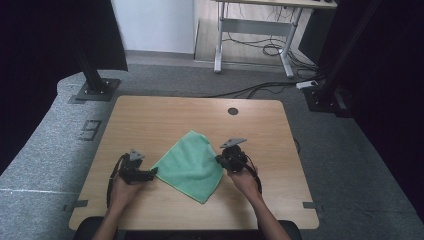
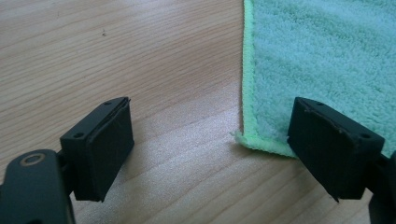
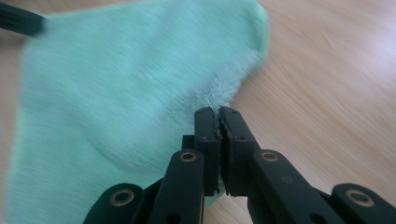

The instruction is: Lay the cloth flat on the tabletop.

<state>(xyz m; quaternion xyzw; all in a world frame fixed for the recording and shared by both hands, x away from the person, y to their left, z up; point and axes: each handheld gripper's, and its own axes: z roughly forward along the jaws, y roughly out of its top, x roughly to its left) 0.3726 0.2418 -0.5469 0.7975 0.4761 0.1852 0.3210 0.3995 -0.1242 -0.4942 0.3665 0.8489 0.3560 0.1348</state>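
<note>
Right gripper (image 3: 219, 112) is pinched tight on the green cloth (image 1: 192, 162) edge, while left gripper (image 2: 210, 140) sits wide apart at its corner.

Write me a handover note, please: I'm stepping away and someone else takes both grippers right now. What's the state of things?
Right gripper: shut on the green cloth, pinching its right corner.
Left gripper: open, jaws straddling the cloth's left corner on the wooden table, nothing gripped yet.
Cloth: mostly flat, mid-table between the hands.
Done: one corner held.
Left: probably close the left gripper on its corner; the goal after that isn't shown.
</note>
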